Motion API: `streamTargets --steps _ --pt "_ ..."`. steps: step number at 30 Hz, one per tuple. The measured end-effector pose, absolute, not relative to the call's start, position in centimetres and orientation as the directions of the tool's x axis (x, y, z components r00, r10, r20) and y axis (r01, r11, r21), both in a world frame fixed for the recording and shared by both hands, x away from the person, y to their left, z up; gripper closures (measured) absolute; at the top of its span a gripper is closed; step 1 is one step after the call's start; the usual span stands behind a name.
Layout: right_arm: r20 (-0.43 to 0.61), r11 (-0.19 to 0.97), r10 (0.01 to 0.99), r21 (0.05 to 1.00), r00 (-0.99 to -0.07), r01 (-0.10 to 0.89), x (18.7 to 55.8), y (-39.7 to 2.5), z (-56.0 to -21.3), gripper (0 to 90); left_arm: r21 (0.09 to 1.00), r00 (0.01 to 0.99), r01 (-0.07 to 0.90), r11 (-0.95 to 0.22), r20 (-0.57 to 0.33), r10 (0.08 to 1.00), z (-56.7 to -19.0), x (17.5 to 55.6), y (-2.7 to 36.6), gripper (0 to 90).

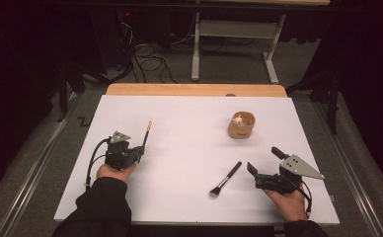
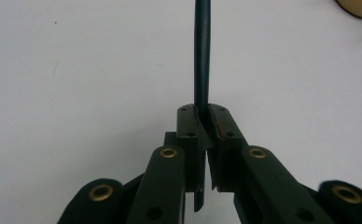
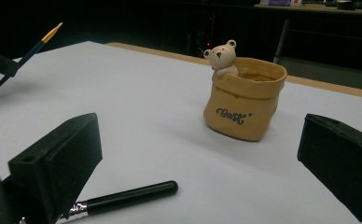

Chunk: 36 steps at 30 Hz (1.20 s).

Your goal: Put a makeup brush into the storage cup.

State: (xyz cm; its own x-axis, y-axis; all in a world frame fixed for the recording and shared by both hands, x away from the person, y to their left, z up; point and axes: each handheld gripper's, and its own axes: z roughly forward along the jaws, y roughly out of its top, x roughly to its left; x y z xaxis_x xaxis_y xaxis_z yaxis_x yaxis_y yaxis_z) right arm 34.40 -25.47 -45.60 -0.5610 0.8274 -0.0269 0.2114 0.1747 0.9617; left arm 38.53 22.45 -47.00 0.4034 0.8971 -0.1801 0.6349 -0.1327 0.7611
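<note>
My left gripper (image 1: 141, 149) is shut on the lower end of a slim dark-handled brush (image 1: 147, 131) with an orange tip. The tip points away from me and slants up off the white table (image 1: 179, 148). In the left gripper view the jaws pinch the dark handle (image 2: 202, 56). My right gripper (image 1: 265, 160) rests open at the near right, nothing between its jaws. A black-handled makeup brush (image 1: 225, 178) lies flat just left of it; its handle (image 3: 132, 196) lies near the left jaw. A tan bear pot (image 1: 241, 125) stands beyond, seen upright in the right gripper view (image 3: 244, 102).
The table's wooden far edge (image 1: 194, 89) borders a dark floor with cables and a metal frame (image 1: 234, 44). A corner of the pot (image 2: 361, 7) shows at the top right of the left gripper view. The raised slim brush (image 3: 34, 46) appears at the far left of the right gripper view.
</note>
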Motion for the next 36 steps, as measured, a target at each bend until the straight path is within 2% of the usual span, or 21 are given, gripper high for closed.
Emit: streamTargets --steps 8,25,36 --pt "-0.036 0.182 0.831 0.96 -0.555 0.21 34.4 -25.5 -45.6 0.4 0.792 0.42 0.603 -0.096 -0.213 0.882 -47.3 38.3 23.2 84.6" --pt "-0.042 0.191 0.833 0.958 -0.552 0.215 34.5 -25.2 -45.7 0.4 0.878 0.483 0.475 -0.061 -0.202 0.852 -46.5 37.3 23.5 84.5" --pt "-0.042 0.193 0.83 0.958 -0.557 0.214 34.5 -25.2 -45.8 0.4 0.907 0.488 0.421 -0.033 -0.196 0.851 -46.2 36.7 23.4 84.5"
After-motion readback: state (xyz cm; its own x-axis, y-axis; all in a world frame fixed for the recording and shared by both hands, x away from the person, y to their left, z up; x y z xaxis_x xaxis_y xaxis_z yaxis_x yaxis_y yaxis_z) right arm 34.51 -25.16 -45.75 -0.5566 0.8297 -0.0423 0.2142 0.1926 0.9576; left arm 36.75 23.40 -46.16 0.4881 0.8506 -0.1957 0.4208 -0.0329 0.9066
